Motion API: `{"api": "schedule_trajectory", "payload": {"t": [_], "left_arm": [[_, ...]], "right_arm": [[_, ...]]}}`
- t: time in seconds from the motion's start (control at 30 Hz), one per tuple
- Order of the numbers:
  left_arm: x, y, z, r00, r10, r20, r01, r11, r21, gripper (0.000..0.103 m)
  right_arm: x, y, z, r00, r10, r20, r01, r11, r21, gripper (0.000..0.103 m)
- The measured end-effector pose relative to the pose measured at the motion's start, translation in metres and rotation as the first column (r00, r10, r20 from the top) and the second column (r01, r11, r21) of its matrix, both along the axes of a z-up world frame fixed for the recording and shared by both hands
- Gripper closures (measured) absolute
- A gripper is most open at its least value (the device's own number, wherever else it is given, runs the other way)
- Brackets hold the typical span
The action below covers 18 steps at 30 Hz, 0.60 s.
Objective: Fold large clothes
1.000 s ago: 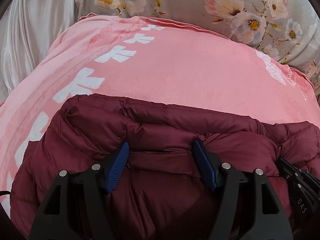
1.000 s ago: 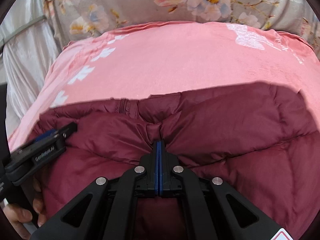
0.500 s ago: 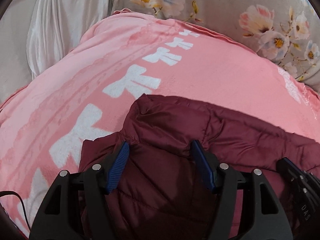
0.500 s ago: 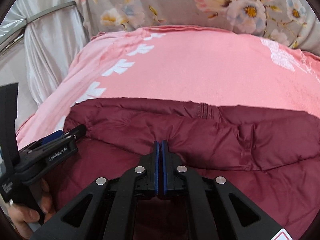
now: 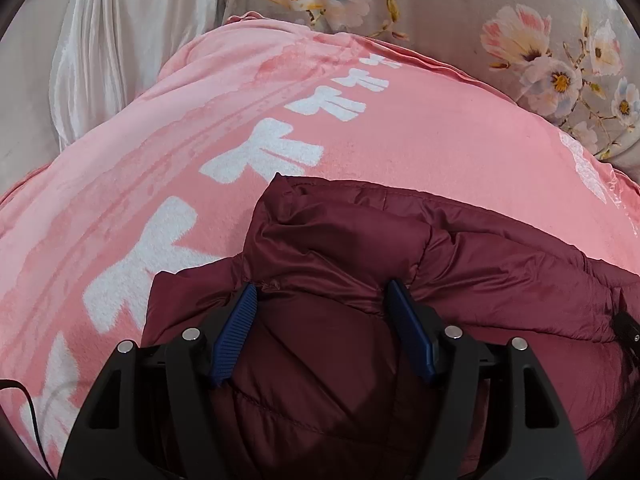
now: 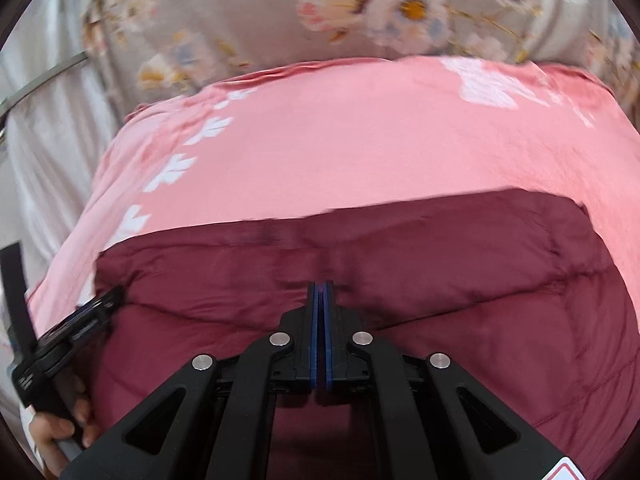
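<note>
A maroon puffer jacket (image 5: 344, 248) lies bunched on a pink blanket (image 5: 168, 184). My left gripper (image 5: 322, 296) is open, its blue pads spread wide and resting on a raised fold of the jacket near its left corner. In the right wrist view the jacket (image 6: 460, 280) spreads across the lower half. My right gripper (image 6: 321, 286) is shut on a pinch of jacket fabric near its far edge. The left gripper also shows in the right wrist view (image 6: 86, 316), at the jacket's left end, held by a hand.
The pink blanket (image 6: 340, 140) with white prints covers the bed. A grey floral sheet (image 5: 500, 12) lies beyond it. A white satin curtain (image 5: 112, 40) hangs at the far left. A thin black cable (image 5: 28, 412) runs at the lower left.
The left gripper has shifted left along the jacket to its corner, still open. The right gripper stays shut on the fabric and is moving; its view is blurred.
</note>
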<state>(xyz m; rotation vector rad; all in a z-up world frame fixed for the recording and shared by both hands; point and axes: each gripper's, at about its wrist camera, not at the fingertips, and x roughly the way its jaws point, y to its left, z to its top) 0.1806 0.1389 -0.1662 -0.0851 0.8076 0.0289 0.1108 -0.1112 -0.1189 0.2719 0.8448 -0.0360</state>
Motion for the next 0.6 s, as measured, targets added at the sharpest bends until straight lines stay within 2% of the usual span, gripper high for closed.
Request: {"api": "schedule_trajectory", "payload": {"t": [0.1, 0.17, 0.3, 0.37, 0.53, 0.6], "left_arm": [[-0.005, 0.004, 0.005, 1.000, -0.001, 0.006, 0.001, 0.999, -0.036, 0.038], [-0.017, 0.016, 0.014, 1.000, -0.005, 0.017, 0.007, 0.995, -0.097, 0.038], [-0.045, 0.043, 0.029, 0.999, 0.003, 0.032, 0.003, 0.986, -0.165, 0.021], [-0.057, 0.064, 0.028, 1.000, 0.009, 0.008, -0.007, 0.980, -0.200, 0.017], [-0.073, 0.097, 0.008, 0.996, 0.028, -0.086, -0.049, 0.965, -0.257, 0.016], [-0.076, 0.098, 0.003, 0.995, 0.015, -0.103, -0.044, 0.958, -0.283, 0.010]], "right_arm": [[0.006, 0.026, -0.004, 0.998, 0.058, -0.013, -0.059, 0.998, -0.038, 0.102], [0.008, 0.036, -0.013, 0.997, 0.070, -0.034, -0.072, 0.996, -0.060, 0.102], [0.008, 0.042, -0.024, 0.996, 0.079, -0.048, -0.083, 0.992, -0.092, 0.103], [0.008, 0.044, -0.027, 0.995, 0.083, -0.050, -0.087, 0.991, -0.102, 0.103], [0.009, 0.051, -0.032, 0.995, 0.088, -0.047, -0.094, 0.985, -0.142, 0.103], [0.008, 0.053, -0.034, 0.995, 0.090, -0.046, -0.096, 0.984, -0.152, 0.103]]}}
